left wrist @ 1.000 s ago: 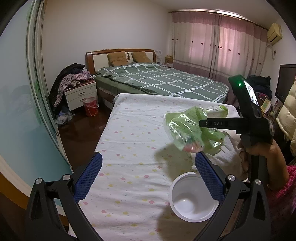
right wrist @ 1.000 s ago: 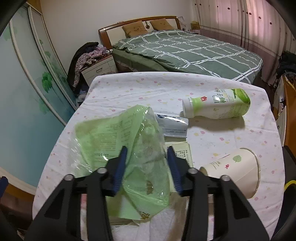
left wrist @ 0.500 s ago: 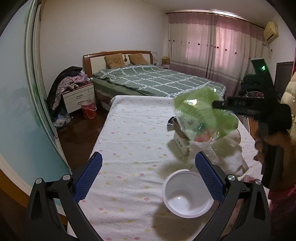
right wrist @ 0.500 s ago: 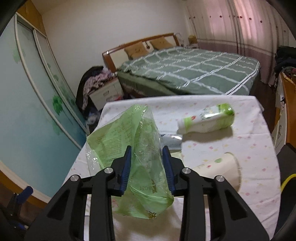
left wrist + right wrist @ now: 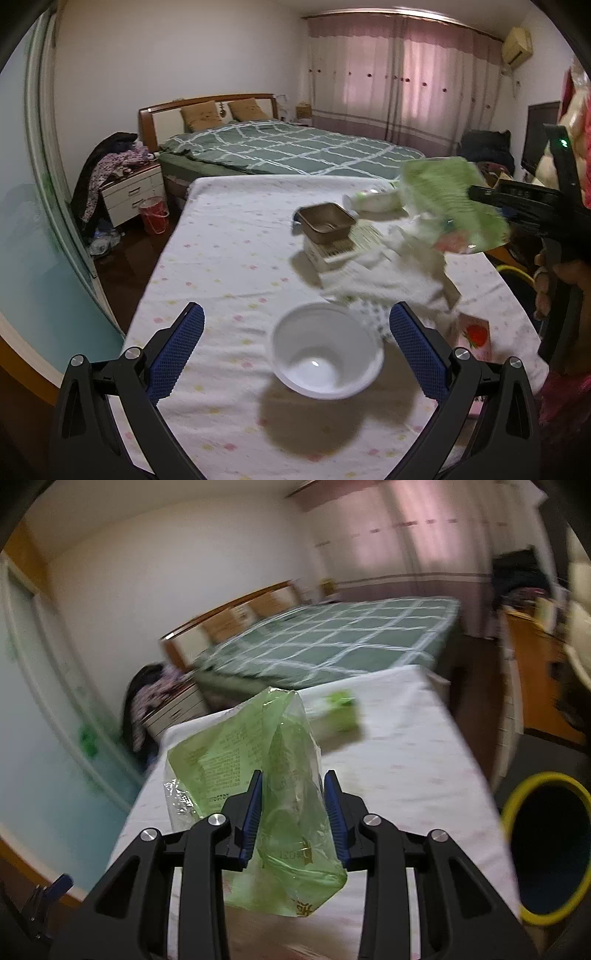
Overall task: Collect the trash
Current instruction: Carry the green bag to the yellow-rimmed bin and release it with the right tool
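Note:
My right gripper [image 5: 293,808] is shut on a crumpled green plastic bag [image 5: 258,782] and holds it in the air above the table's right side; the bag shows blurred in the left wrist view [image 5: 450,206]. A dark bin with a yellow rim [image 5: 546,853] stands to the right of the table. My left gripper [image 5: 295,350] is open, low over the table, with a white plastic cup [image 5: 327,356] between its fingers, untouched. A green and white bottle [image 5: 373,201], a small brown tray on a box [image 5: 325,221], white crumpled wrapping [image 5: 399,280] and a pink strawberry packet [image 5: 474,338] lie on the table.
The table [image 5: 221,258] has a white dotted cloth. A bed with a green checked cover [image 5: 288,151] stands behind it. A nightstand with clothes [image 5: 129,184] and a red bucket [image 5: 153,214] are at the left. A sliding glass door [image 5: 33,206] lines the left wall.
My right gripper has lifted the green bag and swung it right, toward the yellow-rimmed bin. The tray on the box is now uncovered. My left gripper has risen slightly over the cup.

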A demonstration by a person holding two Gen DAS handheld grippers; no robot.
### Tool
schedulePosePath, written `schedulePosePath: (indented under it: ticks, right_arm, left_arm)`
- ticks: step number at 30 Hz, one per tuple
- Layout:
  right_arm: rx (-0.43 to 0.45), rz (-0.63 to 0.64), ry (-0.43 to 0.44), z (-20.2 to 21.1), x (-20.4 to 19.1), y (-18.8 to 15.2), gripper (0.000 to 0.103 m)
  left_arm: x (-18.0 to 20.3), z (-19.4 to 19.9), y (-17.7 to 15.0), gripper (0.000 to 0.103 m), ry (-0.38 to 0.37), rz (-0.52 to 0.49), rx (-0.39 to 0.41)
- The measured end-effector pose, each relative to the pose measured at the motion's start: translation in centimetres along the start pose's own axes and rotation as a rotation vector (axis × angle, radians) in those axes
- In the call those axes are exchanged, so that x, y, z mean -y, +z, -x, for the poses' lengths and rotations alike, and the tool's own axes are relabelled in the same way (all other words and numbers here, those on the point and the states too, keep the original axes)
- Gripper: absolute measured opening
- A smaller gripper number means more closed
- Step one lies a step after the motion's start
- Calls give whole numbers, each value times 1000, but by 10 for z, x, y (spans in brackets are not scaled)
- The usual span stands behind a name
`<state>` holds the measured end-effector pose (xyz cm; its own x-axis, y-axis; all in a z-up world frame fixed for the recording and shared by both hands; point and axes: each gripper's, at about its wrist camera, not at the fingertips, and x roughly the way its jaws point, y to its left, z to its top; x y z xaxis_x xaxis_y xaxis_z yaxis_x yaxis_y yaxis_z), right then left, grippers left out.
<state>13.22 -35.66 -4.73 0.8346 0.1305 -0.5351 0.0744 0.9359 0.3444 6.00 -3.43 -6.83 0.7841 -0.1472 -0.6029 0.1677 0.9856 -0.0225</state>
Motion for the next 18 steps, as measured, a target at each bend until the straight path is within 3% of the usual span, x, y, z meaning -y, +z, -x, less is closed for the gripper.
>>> schedulePosePath:
  ticks: [5,12,18]
  right_arm:
    - [50,-131,-177,31,78,-13,33]
    - [78,-333,-412,50,190,-35,33]
    - [41,-452,-526,37,253,-53,34]
  left_arm:
    - [15,-10,-18,99,-13,-29,-42]
    - [16,-23,-35,99,29,-14,-88]
    - [21,-31,-39,99,22,-29,-103]
